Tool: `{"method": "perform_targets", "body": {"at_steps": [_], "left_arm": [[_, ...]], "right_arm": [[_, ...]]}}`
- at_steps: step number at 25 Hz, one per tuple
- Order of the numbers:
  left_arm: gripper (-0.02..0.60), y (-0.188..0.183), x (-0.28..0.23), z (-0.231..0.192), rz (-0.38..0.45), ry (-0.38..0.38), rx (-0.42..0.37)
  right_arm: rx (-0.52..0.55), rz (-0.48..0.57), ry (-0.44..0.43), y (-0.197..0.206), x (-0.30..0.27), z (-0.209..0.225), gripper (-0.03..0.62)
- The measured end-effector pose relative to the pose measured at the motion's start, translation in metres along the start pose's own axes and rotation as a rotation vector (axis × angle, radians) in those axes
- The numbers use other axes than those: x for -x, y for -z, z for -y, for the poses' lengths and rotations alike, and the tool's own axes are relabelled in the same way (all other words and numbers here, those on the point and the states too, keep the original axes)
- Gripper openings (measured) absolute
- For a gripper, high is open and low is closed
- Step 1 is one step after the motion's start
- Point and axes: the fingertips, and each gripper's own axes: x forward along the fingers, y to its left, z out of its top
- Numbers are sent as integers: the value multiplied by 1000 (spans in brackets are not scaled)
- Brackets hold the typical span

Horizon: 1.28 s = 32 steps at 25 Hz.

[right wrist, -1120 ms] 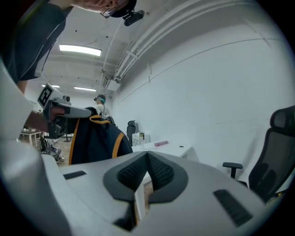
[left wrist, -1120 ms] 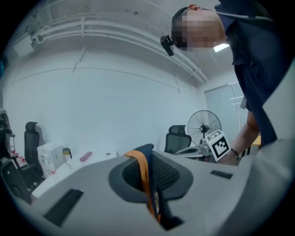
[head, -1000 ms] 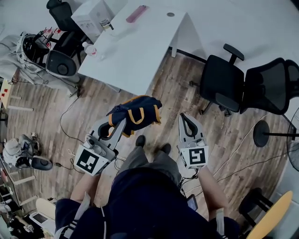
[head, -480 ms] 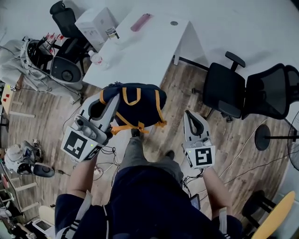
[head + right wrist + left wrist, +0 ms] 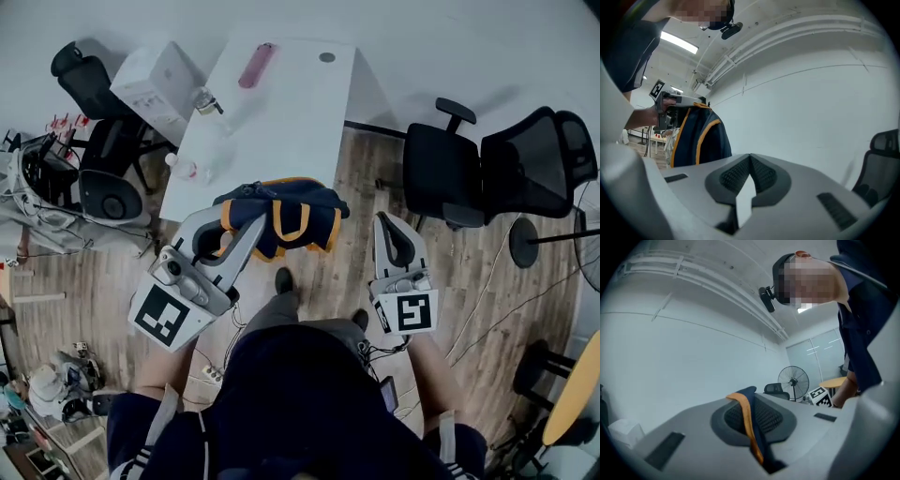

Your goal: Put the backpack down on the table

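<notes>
In the head view a navy backpack with orange trim hangs in the air, just short of the white table's near edge. My left gripper is shut on it. In the left gripper view an orange strap and dark fabric are pinched between the closed jaws of that gripper. My right gripper is level to the right of the backpack and apart from it. Its jaws meet at the tips with nothing between them. The right gripper view also shows the backpack hanging at the left.
On the table lie a pink case and a small bottle, and a white box stands at its left. Two black office chairs stand to the right. A fan base and cables lie on the wooden floor.
Both grippers have risen and moved toward the table. The backpack has come up from low over the floor to near the table's edge, still held by the left gripper.
</notes>
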Motion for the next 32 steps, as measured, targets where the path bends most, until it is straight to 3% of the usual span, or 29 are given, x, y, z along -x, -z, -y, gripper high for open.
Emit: {"method": "perform_targets", "body": {"at_steps": [5,9,20,32], "left_arm": [[12,6,2,-44,12,55,17],[12,8,-2,-70,19,53,29],[12,35,-21,-104,3,-22,0],[12,91,-38,-129,-57,-28,33]], "right_arm": [[26,-32,78,2,-35,-10,2],[8,-51,108,4,-52,-15,2],[-1,-83,56,12,-70,-2,2],[49,-103,45,7,-90,-5,2]]}}
